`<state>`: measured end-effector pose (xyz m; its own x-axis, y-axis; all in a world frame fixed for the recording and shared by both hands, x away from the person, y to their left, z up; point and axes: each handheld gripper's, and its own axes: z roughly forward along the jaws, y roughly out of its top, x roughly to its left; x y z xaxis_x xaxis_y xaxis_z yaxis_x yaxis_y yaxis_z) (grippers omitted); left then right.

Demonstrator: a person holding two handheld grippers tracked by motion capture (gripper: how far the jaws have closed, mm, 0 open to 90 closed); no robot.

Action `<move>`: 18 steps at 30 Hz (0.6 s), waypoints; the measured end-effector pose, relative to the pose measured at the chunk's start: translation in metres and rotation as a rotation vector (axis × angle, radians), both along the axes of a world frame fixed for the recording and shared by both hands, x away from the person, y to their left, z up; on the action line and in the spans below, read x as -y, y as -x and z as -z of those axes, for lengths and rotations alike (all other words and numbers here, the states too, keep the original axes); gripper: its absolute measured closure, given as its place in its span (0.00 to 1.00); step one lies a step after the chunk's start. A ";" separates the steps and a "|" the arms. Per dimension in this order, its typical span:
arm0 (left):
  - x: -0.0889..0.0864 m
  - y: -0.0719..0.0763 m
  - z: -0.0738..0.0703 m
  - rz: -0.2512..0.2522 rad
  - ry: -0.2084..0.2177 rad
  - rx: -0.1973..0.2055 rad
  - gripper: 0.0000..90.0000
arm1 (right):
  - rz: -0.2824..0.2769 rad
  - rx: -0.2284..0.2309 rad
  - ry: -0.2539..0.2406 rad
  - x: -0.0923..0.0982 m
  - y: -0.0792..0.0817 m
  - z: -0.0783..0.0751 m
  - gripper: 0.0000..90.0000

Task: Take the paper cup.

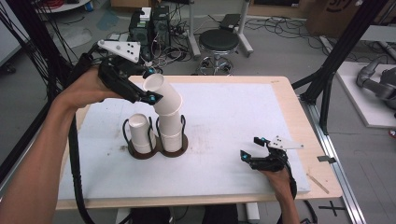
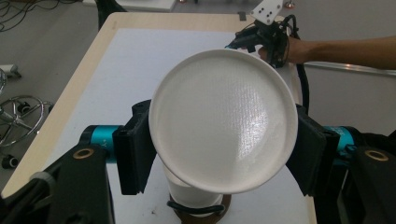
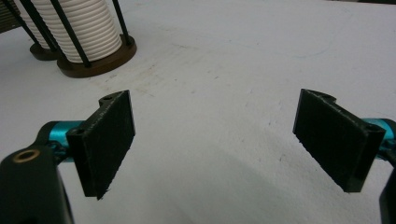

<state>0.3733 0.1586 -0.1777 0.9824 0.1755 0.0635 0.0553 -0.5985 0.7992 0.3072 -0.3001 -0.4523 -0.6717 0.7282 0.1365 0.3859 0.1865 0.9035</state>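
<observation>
My left gripper (image 1: 152,85) (image 2: 223,149) is shut on a white cup (image 1: 161,93) (image 2: 223,119), its pads (image 2: 135,151) pressing both sides. The cup leans left, and its round closed end faces the left gripper view. Below it a stack of white cups (image 1: 171,130) (image 2: 194,196) stands in the right cage of a brown two-ring wire holder (image 1: 159,150) (image 3: 100,63). Whether the held cup still touches that stack I cannot tell. A shorter stack (image 1: 140,133) fills the left cage. My right gripper (image 1: 254,148) (image 3: 219,140) (image 2: 243,41) rests open on the white mat, nothing between its jaws.
The white mat (image 1: 233,116) covers most of the wooden table (image 1: 285,86). Beyond the far edge stand a black stool (image 1: 219,44) and computer towers (image 1: 149,23) among floor cables. Black frame posts (image 1: 343,51) rise at the right.
</observation>
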 end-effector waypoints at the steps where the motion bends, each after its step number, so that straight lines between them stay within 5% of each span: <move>1: 0.000 0.002 0.000 0.001 0.004 0.001 0.37 | -0.001 0.001 0.000 0.000 0.000 0.000 0.15; 18: -0.010 0.022 0.020 0.004 0.041 0.003 0.37 | -0.001 0.001 0.002 0.000 0.000 0.000 0.15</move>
